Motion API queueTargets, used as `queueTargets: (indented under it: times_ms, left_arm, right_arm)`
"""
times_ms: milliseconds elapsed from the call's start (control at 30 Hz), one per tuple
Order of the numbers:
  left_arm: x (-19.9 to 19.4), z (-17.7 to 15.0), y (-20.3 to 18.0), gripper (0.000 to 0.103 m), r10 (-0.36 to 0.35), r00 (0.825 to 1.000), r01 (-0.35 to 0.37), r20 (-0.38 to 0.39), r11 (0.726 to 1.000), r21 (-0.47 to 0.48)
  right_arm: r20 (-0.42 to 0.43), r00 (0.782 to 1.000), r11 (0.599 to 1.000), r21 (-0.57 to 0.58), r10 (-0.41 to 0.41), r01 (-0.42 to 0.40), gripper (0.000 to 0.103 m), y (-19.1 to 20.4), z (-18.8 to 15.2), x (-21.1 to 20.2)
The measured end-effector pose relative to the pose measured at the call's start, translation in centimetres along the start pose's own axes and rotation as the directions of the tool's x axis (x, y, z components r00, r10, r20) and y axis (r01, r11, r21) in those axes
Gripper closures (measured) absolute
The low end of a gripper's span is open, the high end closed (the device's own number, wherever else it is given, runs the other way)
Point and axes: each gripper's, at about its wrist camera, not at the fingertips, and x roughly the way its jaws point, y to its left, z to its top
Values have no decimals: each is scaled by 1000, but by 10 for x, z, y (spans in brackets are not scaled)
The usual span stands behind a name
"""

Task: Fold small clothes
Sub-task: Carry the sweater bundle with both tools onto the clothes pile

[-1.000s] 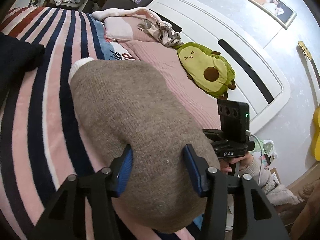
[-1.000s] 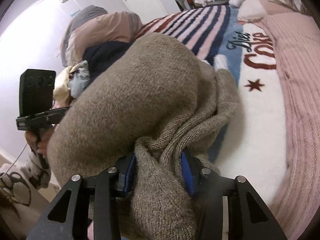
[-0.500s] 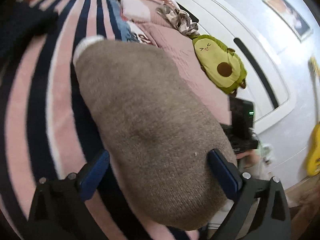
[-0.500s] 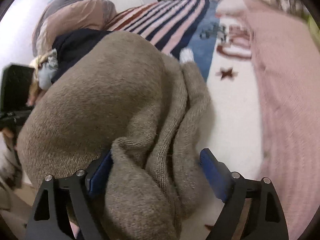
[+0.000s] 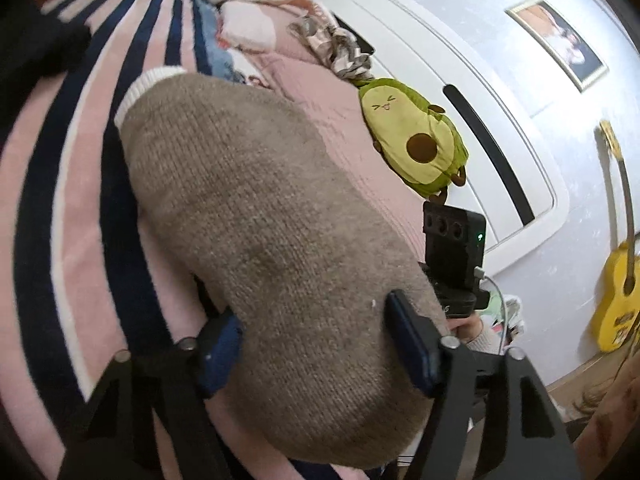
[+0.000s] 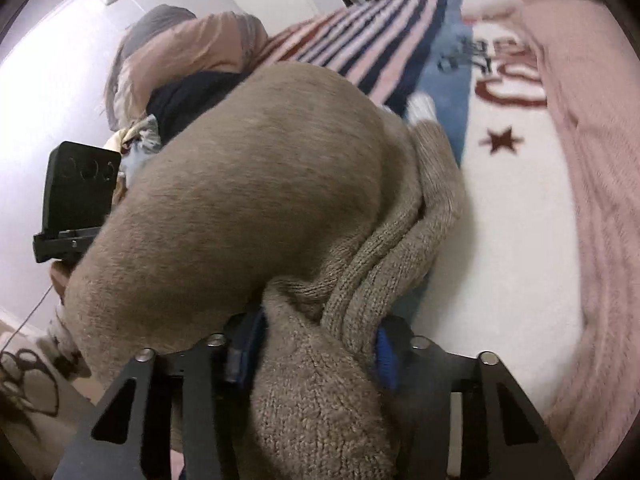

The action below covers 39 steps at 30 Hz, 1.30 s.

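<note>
A taupe knit sweater (image 5: pixel 260 216) with a white ribbed cuff (image 5: pixel 148 84) lies folded on the striped bedspread (image 5: pixel 60 184). My left gripper (image 5: pixel 314 344) straddles its near edge, jaws partly closed on the thick fold. In the right wrist view the sweater (image 6: pixel 256 184) bunches into ridges near the fingers. My right gripper (image 6: pixel 316 344) has its jaws closed in on the bunched knit. Each gripper's housing shows in the other's view.
An avocado plush (image 5: pixel 412 140) rests on the pink blanket by the white headboard (image 5: pixel 460 80). A yellow guitar (image 5: pixel 620 304) leans on the wall. A pile of clothes (image 6: pixel 188 64) sits at the bed's far side. A white star-print blanket (image 6: pixel 512 216) lies right of the sweater.
Both grippers opened wide half a second ago and have now closed in again on the sweater's near edge. The sweater stays on the bed.
</note>
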Motion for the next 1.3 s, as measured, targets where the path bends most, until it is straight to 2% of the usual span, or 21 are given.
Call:
queueTargets:
  times_ms: [200,400,600,833,1133,1300]
  left_arm:
    - [-29,-7,-28,42,13,999,-16,48,998,66]
    - [-85,-19,-49,42,68,991,-80,111,991,103]
    - [-151,-44,-48,42,129,975,-145,181,986,78]
    - [-248,-88,-18,42,217,935,-227,280,974,4]
    - [-371,-161,40,42,327,858,-306,396,945,-117]
    - [-423,-193,71,41,368,825,-330,430,930,-161]
  right_arm:
    - [72,997,999,-39,30,-27,70,28,-3,-20]
    - [76,994,993,-95,77,-70,71,78,-3,-23]
    - [60,988,980,-145,145,-135,71,135,1,-6]
    - [1,968,947,-204,252,-247,71,215,15,51]
    - [-123,934,901,-247,336,-356,71,335,27,154]
    - [-179,912,876,-259,370,-406,71,389,29,204]
